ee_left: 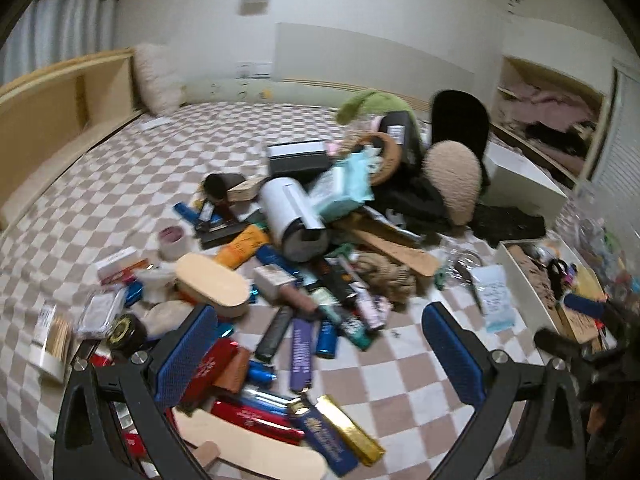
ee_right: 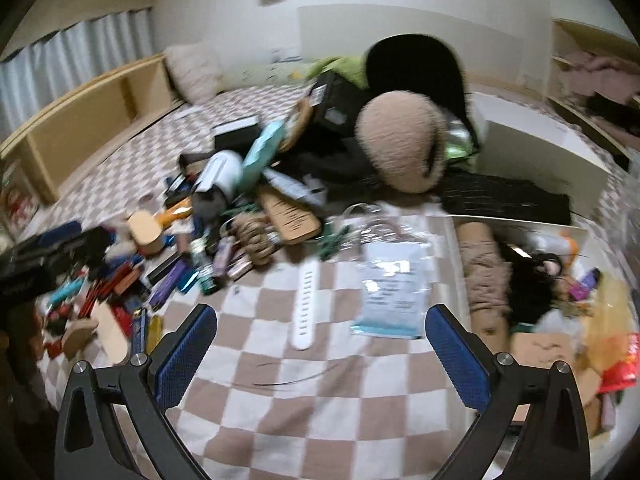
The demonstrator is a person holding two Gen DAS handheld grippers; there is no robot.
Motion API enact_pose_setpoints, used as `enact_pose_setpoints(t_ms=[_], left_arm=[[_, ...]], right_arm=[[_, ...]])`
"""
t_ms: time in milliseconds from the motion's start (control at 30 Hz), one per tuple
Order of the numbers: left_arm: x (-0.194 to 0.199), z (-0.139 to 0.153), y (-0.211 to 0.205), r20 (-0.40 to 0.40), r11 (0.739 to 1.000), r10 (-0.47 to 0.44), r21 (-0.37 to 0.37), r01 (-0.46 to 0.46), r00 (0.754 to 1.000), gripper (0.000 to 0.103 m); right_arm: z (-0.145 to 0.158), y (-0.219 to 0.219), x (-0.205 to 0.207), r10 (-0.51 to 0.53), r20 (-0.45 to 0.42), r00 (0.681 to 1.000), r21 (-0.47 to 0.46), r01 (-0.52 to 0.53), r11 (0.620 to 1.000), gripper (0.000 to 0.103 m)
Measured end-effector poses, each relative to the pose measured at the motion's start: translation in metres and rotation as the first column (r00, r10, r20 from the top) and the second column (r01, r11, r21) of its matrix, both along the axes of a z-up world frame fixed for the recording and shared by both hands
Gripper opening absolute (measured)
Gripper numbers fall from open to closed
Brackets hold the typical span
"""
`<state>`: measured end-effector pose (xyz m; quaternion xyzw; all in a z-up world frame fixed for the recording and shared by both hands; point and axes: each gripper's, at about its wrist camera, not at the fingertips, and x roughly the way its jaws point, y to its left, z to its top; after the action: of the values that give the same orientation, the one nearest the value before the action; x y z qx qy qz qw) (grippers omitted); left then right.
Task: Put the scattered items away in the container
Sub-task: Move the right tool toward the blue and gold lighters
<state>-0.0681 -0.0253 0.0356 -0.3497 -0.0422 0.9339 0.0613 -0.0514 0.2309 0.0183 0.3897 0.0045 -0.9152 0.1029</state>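
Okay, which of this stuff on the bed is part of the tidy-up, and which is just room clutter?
Part of the job:
white watch strap
clear packet
purple tube
gold bar
white container, already part full

Just lying about:
pillow
wooden shelf
curtain

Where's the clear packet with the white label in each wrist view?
Left wrist: packet right of centre, on the checked sheet, just left of the white container.
Right wrist: packet centre-right, just ahead of the open tool, beside the white strap.
Shared landmark: beige plush.
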Motion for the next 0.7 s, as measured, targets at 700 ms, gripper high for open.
enact_pose_setpoints(t_ms=[700], left_arm=[[0.007, -0.021, -0.051, 0.025, 0.987, 0.151, 0.043, -0.152, 0.988, 0.101]], right_arm=[[-0.074, -0.157, -0.012, 0.363, 0.159, 0.918, 0.085, -0.38, 0.921, 0.103]])
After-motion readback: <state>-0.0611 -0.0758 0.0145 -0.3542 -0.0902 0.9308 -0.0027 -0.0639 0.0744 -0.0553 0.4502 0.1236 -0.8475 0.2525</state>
